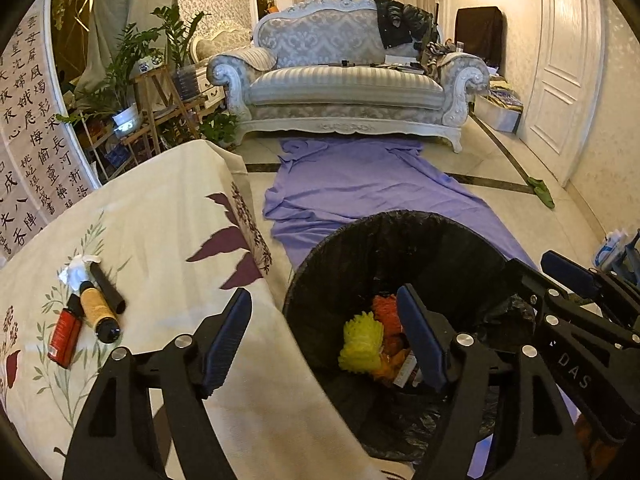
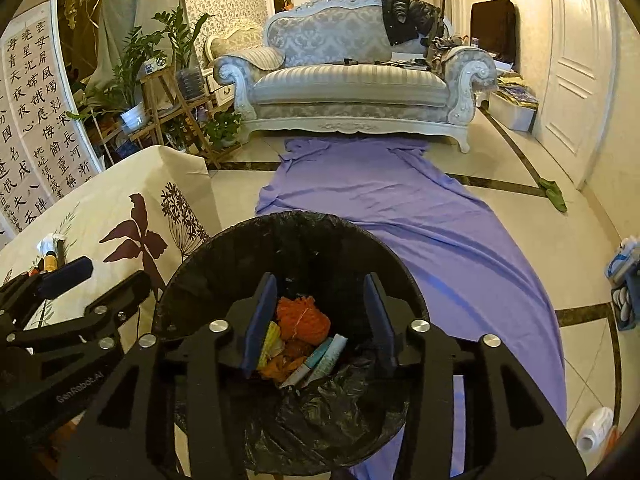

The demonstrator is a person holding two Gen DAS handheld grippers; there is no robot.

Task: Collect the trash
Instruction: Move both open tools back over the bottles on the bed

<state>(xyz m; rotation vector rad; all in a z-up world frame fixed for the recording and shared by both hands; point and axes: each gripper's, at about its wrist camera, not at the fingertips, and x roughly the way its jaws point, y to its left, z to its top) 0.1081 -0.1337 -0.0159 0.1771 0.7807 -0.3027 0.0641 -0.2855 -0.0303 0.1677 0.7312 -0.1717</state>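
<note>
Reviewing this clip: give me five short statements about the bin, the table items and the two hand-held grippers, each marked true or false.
1. The black-lined round trash bin is empty. False: it holds a yellow ruffled wrapper, an orange net and a pale tube.
2. The right hand-held gripper is open above the bin. True.
3. The left hand-held gripper grips the red flat lighter-like item. False: its jaws are open and empty; the red item lies on the cream floral tablecloth.
4. A tan thread spool lies on the tablecloth. True.
5. The purple cloth covers the sofa seat. False: it lies on the floor.
</note>
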